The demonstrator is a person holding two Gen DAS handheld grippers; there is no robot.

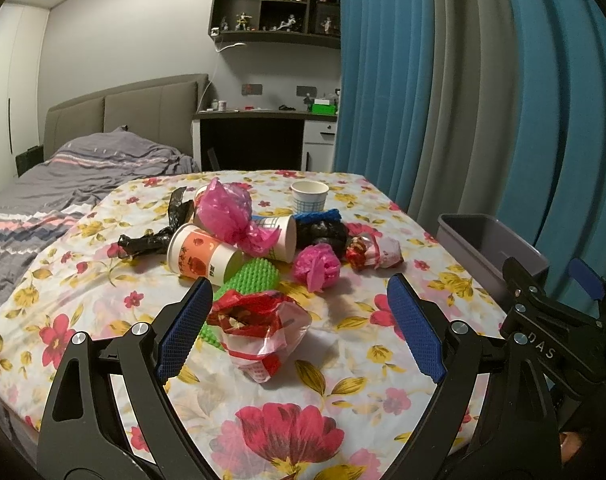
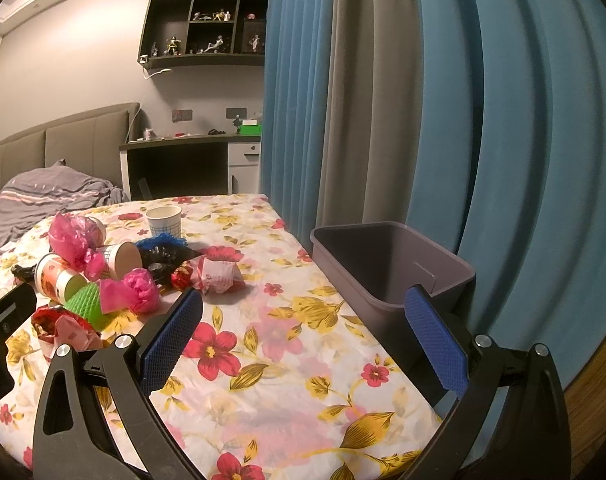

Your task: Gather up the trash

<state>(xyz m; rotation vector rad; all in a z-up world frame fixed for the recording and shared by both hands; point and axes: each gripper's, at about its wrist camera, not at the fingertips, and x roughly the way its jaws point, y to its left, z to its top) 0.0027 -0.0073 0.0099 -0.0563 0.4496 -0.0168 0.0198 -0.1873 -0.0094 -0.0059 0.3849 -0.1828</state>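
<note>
The left claw (image 1: 299, 292) hangs over the flowered tablecloth (image 1: 343, 380), fingers wide apart, holding nothing. A red-and-white wrapper (image 1: 259, 332) lies between them, against the left pad (image 1: 183, 332), its long axis running toward the camera, red open end pointing away. Ahead, a tipped cup (image 1: 201, 258) points its mouth rightward. The right claw (image 2: 303, 328) is spread and unladen; the grey bin (image 2: 387, 268) stands just behind its right pad (image 2: 435, 344).

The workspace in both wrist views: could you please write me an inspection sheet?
Surface: floral tablecloth over the table.
Job's things: crumpled red-and-white plastic wrapper nearest; empty grey plastic bin at the right edge.
Clutter: pink plastic bags, upright white paper cup, green foam net, piled together.
Grippers: left gripper open around the wrapper; right gripper open, holding nothing.
Cables: white cord under the wall shelf.
Surroundings: bed, blue curtains.
</note>
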